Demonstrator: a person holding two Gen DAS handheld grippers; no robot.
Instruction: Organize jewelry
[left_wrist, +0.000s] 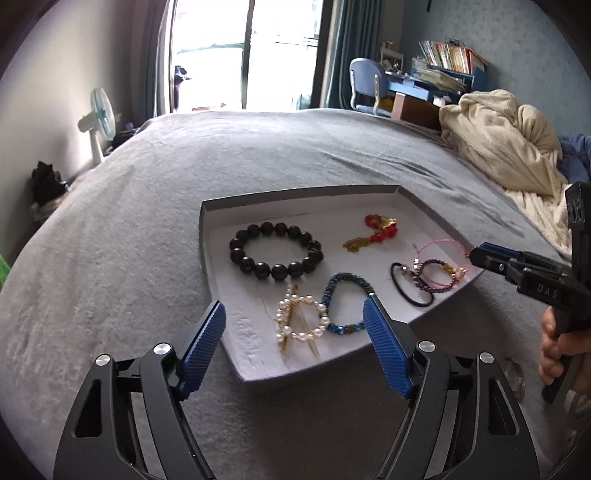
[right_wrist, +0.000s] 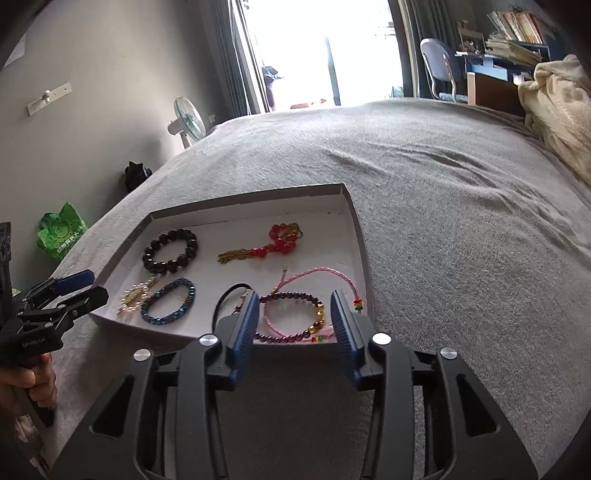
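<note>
A shallow white tray (left_wrist: 229, 229) lies on the grey bed and holds jewelry: a black bead bracelet (left_wrist: 275, 251), a red and gold tassel piece (left_wrist: 376, 230), a pearl hair clip (left_wrist: 301, 321), a blue bead bracelet (left_wrist: 347, 306), a black hair tie (left_wrist: 404, 291), a purple bead bracelet (right_wrist: 291, 317) and a pink cord bracelet (right_wrist: 317, 275). My left gripper (left_wrist: 295, 325) is open and empty over the tray's near edge, around the pearl clip and blue bracelet. My right gripper (right_wrist: 295, 314) is open and empty, astride the purple bracelet at the tray's near right corner.
The grey bed cover (right_wrist: 461, 221) spreads right and beyond the tray. A cream blanket (left_wrist: 509, 147) is heaped at the far right. A fan (left_wrist: 99, 118), a green bag (right_wrist: 61, 230), a chair (left_wrist: 365, 86) and a cluttered desk (left_wrist: 443, 74) stand beyond the bed.
</note>
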